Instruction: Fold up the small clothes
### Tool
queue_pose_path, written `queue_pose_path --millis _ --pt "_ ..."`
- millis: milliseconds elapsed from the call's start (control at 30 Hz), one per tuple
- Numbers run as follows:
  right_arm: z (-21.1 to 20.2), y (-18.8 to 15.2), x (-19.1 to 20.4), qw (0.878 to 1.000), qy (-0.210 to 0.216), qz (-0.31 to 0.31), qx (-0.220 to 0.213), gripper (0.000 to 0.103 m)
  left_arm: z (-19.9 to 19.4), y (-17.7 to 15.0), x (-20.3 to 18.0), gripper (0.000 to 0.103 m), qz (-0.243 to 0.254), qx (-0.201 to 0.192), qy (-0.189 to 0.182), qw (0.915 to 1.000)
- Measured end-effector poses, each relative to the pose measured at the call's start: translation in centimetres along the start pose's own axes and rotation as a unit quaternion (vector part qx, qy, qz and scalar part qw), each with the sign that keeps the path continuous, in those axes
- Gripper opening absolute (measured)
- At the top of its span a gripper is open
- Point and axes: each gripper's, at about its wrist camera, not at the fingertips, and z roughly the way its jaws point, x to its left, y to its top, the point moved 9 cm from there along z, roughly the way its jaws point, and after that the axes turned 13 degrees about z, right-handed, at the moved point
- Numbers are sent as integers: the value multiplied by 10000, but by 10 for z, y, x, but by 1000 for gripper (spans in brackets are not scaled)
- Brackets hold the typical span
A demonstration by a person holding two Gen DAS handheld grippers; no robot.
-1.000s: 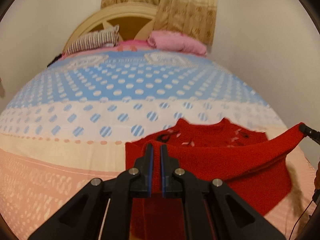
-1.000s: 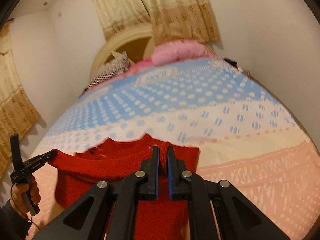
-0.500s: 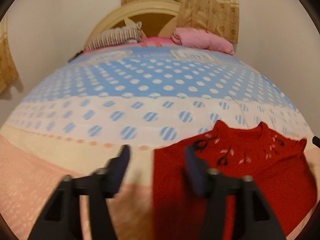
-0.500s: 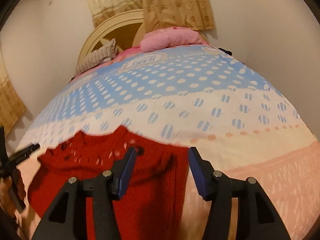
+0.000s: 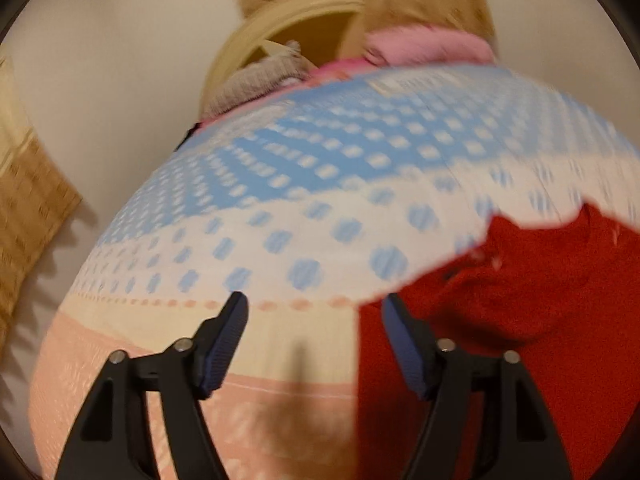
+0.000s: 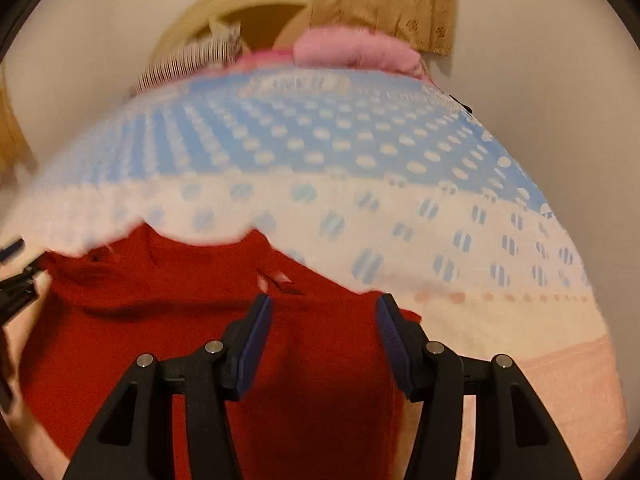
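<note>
The wide bed with its blue, white and peach dotted cover (image 5: 320,208) filled both views and served as the reference surface. At the head of the bed stood a rounded cream wooden headboard (image 6: 240,4), with patterned tan curtains (image 6: 384,0) hanging behind it. Against the headboard lay a pink folded blanket or pillow (image 6: 352,50) and, beside it, a striped grey pillow (image 6: 192,62). The red knitted sweater with small pale motifs near the collar (image 6: 180,300) lay spread on the bed's near end, across the peach and cream bands, collar toward the headboard. The right gripper (image 6: 324,340) hovered over the sweater's right portion with its blue-padded jaws apart; red fabric showed below the gap, but the pads did not press on it. The left gripper (image 5: 316,344) was over the bed at the sweater's left edge, its jaws opening; bare cover showed between them, and the sweater's edge lay under the inner jaw only.
</note>
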Motion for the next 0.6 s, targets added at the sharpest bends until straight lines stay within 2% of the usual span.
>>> queue_pose_path --millis 133,267,400,467,533,600 --pt "-15 -22 -10 9998 96 -186 32 55 -15 -21 9 79 -41 -101 -168 9998" --pt "-41 -65 -31 9977 573 206 285 55 -43 -56 5 79 -327 -325 -769 9960" --pt "-64 -99 -51 9967 675 336 303 55 -76 -89 -12 79 -534 -534 -1462 9864" --pt "-72 -113 -62 9960 670 513 307 55 -82 -96 -26 72 -559 -564 -1787 9807" --pt "-76 -124 -68 9955 639 627 323 55 -79 -96 -39 45 -483 -509 -2018 9769" --pt "-76 -133 -69 9947 644 692 408 55 -74 -98 -50 38 -584 -353 -2253 9719"
